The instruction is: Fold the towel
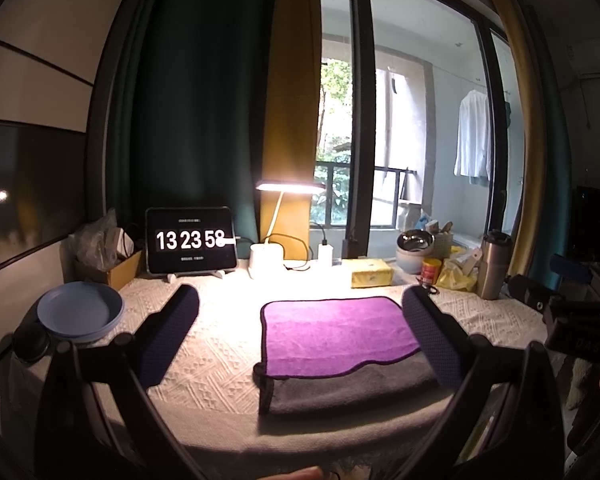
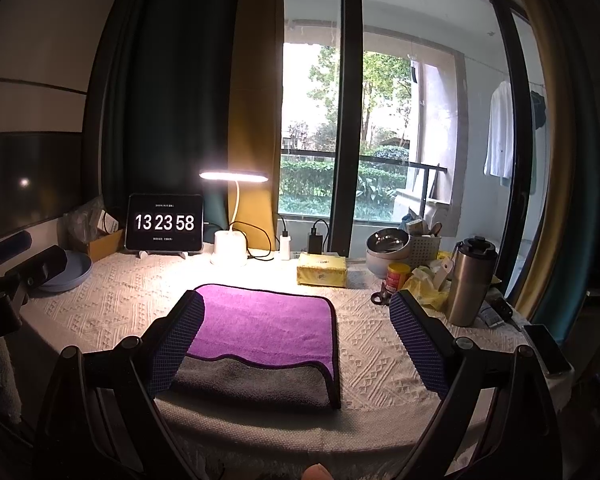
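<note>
A purple and grey towel (image 1: 336,340) lies folded flat on the white cloth-covered table (image 1: 220,360), purple layer on top, grey layer showing along the near edge. It also shows in the right wrist view (image 2: 268,324). My left gripper (image 1: 300,336) is open and empty, held above the table's near edge, with its right finger over the towel's right side. My right gripper (image 2: 296,336) is open and empty, its left finger over the towel's left edge. Neither touches the towel.
A blue plate (image 1: 80,312) sits at the left. A clock tablet (image 1: 192,240), a lit desk lamp (image 1: 266,260), a yellow tissue pack (image 2: 322,274), bowls (image 2: 386,252), a steel tumbler (image 2: 470,280) and a phone (image 2: 548,350) line the back and right.
</note>
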Tool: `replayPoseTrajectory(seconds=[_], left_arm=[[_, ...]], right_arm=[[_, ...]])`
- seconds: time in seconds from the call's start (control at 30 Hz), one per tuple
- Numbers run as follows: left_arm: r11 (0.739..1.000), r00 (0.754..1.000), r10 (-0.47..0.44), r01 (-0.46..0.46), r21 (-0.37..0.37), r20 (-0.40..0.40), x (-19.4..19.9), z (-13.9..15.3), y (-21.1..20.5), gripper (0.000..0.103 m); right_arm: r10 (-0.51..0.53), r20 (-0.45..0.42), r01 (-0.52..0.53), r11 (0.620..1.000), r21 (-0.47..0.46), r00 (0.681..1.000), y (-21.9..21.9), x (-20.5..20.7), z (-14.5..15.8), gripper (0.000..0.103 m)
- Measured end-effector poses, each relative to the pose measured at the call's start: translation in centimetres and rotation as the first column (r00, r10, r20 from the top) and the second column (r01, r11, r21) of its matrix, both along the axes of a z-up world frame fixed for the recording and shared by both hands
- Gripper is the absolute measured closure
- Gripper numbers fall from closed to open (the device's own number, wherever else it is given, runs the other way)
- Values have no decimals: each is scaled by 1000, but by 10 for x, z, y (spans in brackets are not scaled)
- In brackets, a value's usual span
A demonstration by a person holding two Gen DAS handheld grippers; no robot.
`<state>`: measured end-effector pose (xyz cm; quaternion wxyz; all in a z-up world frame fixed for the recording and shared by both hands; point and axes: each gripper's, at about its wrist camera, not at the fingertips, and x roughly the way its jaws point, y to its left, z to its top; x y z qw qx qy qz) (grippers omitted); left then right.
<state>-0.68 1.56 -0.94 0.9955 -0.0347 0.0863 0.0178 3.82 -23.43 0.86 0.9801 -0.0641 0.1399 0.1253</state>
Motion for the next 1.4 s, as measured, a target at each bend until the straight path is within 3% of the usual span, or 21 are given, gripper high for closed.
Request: replayPoseTrajectory(seconds=[0.43, 0.8, 1.4], left_arm=[[1000, 999, -13, 13, 7, -42, 16, -6, -4, 1], [999, 991, -29, 31, 14, -130, 51, -21, -9, 1], [999, 939, -39, 45, 10, -341, 121, -79, -4, 2]], right_arm=[[5, -40, -5, 1000, 5, 999, 1, 15, -7, 7], [1, -105, 1, 1000, 20, 994, -4, 45, -22, 7], [8, -264, -5, 1000, 12, 964, -4, 100, -68, 7]])
